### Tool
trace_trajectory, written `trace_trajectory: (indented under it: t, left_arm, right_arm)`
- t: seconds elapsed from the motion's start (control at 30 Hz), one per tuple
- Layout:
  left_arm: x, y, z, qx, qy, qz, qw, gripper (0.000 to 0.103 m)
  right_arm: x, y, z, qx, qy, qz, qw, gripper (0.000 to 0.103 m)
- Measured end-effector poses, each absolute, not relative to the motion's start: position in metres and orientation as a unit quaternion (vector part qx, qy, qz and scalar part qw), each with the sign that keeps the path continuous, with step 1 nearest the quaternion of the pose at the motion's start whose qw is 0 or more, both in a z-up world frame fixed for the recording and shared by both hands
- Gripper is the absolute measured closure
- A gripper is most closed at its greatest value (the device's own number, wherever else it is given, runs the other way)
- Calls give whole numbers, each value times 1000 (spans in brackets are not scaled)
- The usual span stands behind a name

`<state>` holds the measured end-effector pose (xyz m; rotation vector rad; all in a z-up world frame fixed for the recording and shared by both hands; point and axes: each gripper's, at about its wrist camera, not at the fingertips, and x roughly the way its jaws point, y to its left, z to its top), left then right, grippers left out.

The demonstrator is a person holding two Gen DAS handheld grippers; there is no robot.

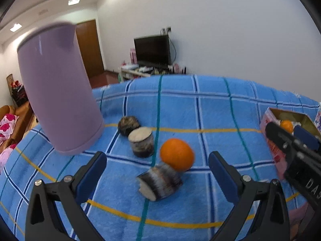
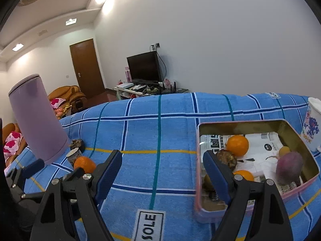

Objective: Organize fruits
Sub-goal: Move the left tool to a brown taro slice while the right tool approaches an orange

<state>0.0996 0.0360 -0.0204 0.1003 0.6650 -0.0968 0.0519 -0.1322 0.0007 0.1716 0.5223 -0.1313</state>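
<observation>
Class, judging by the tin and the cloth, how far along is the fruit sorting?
Done: two oranges, a purple fruit and a brown piece sit in the pink tin. In hand: nothing; the left tool and right tool are open and empty. Left: one orange and three brown pieces on the blue cloth.

1. The surface is covered by a blue checked towel (image 2: 160, 132) with white, navy, teal and yellow lines, plus a "SOLE" label at the near edge.
2. Far left: a tall lilac canister (image 2: 38, 120), upright.
3. Just right of it, a little cluster: a dark lumpy root (image 1: 128, 125), two cut stumps with pale ends (image 1: 141, 141) (image 1: 160, 182), and an orange (image 1: 177, 154) touching the nearer stump.
4. Right side: a pink tin (image 2: 258, 197), open, fruit inside.
5. Far right corner: a white cup (image 2: 312, 126) just beside the tin.
</observation>
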Motion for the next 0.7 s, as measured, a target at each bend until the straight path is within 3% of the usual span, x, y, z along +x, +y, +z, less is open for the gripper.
trace_trajectory:
  t: [0.37, 0.43, 0.6, 0.7]
  left_arm:
    - [113, 54, -34, 31, 389, -97, 916, 3]
    - [116, 50, -40, 44, 393, -90, 914, 8]
    - [129, 68, -49, -29, 428, -124, 895, 39]
    - [128, 70, -48, -27, 424, -119, 897, 50]
  right_arm:
    - [43, -133, 1, 104, 249, -33, 962, 19]
    - [44, -129, 0, 99, 253, -23, 962, 19]
    - [43, -123, 0, 97, 255, -8, 962, 19]
    - [43, -122, 0, 98, 257, -5, 961, 19]
